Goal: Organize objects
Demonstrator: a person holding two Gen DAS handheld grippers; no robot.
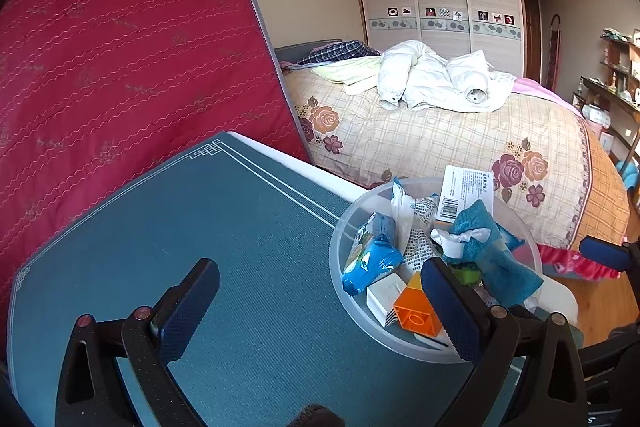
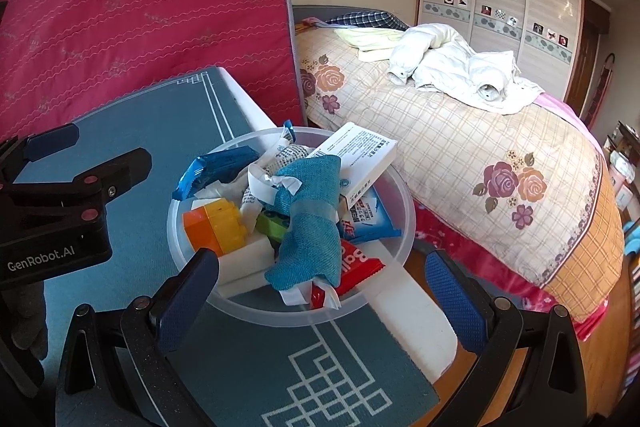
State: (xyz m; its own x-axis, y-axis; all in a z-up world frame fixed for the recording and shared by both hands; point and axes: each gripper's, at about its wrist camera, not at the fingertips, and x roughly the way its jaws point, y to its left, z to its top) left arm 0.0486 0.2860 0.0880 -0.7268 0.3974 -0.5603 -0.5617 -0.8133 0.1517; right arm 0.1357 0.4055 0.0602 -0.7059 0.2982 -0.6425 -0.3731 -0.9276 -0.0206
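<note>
A clear plastic bowl (image 1: 400,343) (image 2: 184,251) stands at the right corner of a table with a teal mat (image 1: 224,227) (image 2: 168,123). It is piled with a teal cloth (image 2: 312,219) (image 1: 484,243), a white medicine box (image 2: 360,155) (image 1: 464,191), an orange and yellow toy block (image 2: 212,227) (image 1: 416,311), blue snack packets (image 1: 372,255) (image 2: 216,167) and a red packet (image 2: 356,267). My left gripper (image 1: 320,311) is open and empty, just left of the bowl. My right gripper (image 2: 320,291) is open and empty at the bowl's near rim.
A red mattress (image 1: 120,47) leans upright behind the table. A bed (image 1: 440,139) with a floral quilt and a white jacket (image 1: 436,79) lies to the right, wardrobe (image 1: 440,3) behind. Shelves (image 1: 616,75) line the right wall. Wooden floor (image 2: 560,367) shows below the table corner.
</note>
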